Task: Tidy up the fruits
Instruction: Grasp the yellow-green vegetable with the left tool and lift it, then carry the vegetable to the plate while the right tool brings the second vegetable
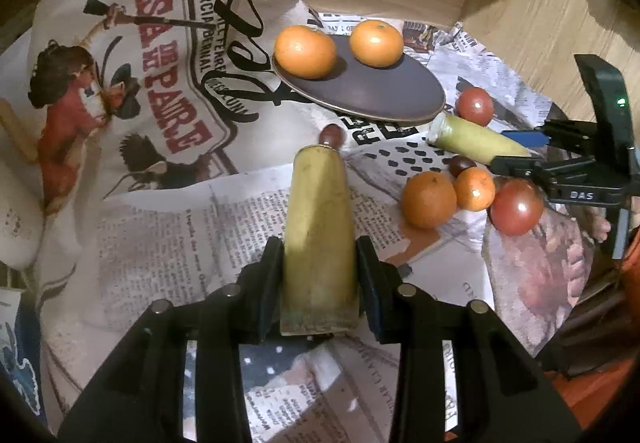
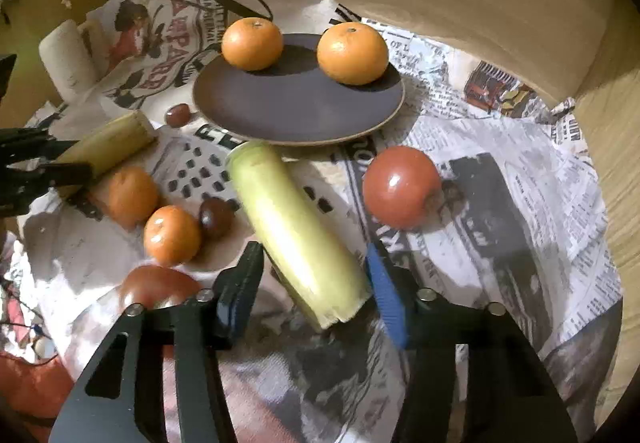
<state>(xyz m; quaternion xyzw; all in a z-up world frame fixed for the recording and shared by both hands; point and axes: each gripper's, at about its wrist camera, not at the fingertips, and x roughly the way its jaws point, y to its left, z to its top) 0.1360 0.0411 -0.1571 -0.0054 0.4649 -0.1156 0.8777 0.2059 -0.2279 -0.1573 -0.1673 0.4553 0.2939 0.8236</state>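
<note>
Crumpled newspaper [image 1: 168, 235] is covering the tabletop in front of a wooden wall. My left tongs [image 1: 320, 283] are clamping the yellow stalk [image 1: 318, 227] near its cut end, pointing steeply down. My right tongs [image 2: 316, 283] are straddling the green stalk [image 2: 292, 227], which is lying beside the plate [image 2: 296, 111]; the blue pad looks close, but I cannot tell whether both pads are pressing. Both stalks look stiff, light and smooth, so I am judging a mid-length hold best. Two oranges [image 2: 252, 43] are sitting on the plate; the tomato [image 2: 400, 187] would bruise.
</note>
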